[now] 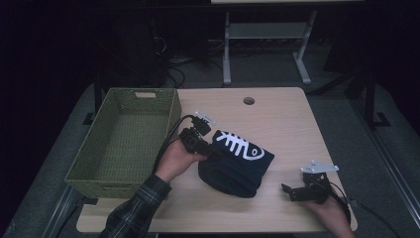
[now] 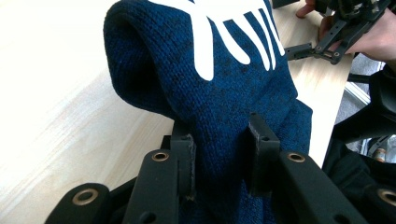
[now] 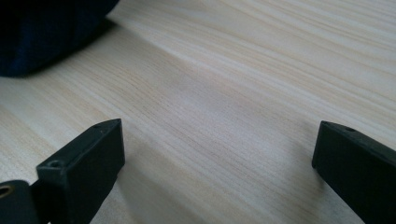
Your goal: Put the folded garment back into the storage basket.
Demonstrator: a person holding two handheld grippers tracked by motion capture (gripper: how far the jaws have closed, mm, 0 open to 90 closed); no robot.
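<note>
Lift step, I judge: left fingers (image 2: pixel 219 154) pinch the folded navy sweater (image 1: pixel 237 166) at its edge, mid-counter (image 1: pixel 277 114). Right fingers (image 3: pixel 219 163) spread, empty, resting nearby. Next move: carry it left into the green basket (image 1: pixel 94 171).

The left gripper (image 2: pixel 219 154) squeezes a thick fold of the blue knitted sweater (image 2: pixel 224 93) between its two black jaws. The sweater has white stripes on it. The other gripper (image 2: pixel 327 44) sits far off on the wooden table (image 2: pixel 60 116).

sweater (image 1: pixel 237 166) mid-table (image 1: pixel 277 114), basket (image 1: pixel 124 136) at its left
</note>
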